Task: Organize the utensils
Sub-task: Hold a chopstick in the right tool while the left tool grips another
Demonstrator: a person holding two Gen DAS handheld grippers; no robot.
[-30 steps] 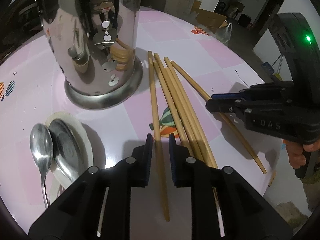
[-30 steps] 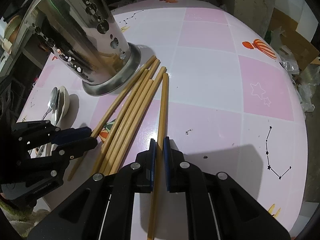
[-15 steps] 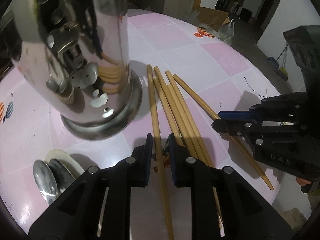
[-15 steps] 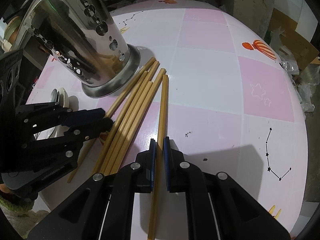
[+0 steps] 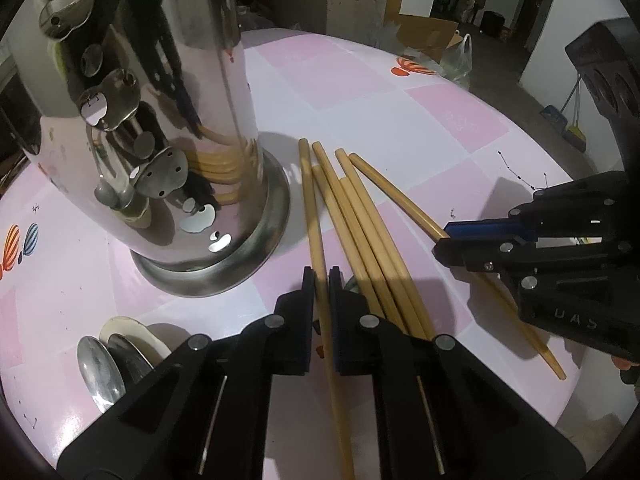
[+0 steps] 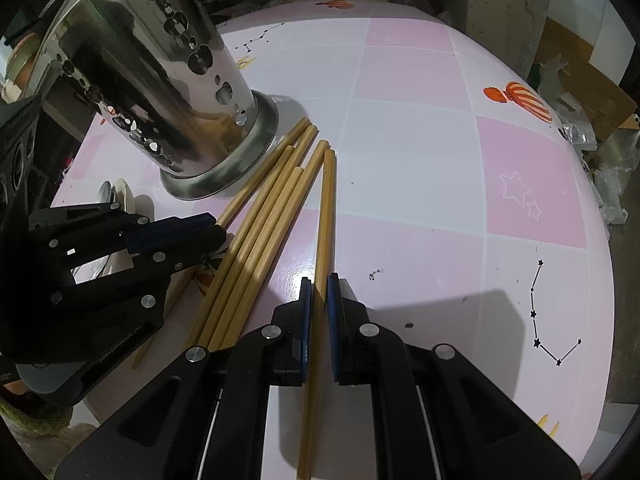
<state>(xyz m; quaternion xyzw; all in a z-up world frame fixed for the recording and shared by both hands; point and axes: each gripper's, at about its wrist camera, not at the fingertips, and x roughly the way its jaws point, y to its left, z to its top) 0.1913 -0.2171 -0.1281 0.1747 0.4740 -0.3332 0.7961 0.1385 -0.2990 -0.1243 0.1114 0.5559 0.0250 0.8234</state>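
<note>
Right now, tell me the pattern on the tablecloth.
The tablecloth is pink-and-white checked, printed with striped balloons, stars and constellation lines; the right wrist view shows it best.

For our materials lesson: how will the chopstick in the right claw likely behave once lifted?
The chopstick looks like straight, round bamboo, so probably stiff and light. Gripped near one end by the right claw, it may pivot or droop. Dropped, it would likely roll.

Pink-checked table (image 6: 420,184) bears chopsticks (image 6: 264,236), holder (image 6: 160,80), spoons (image 5: 96,368).
</note>
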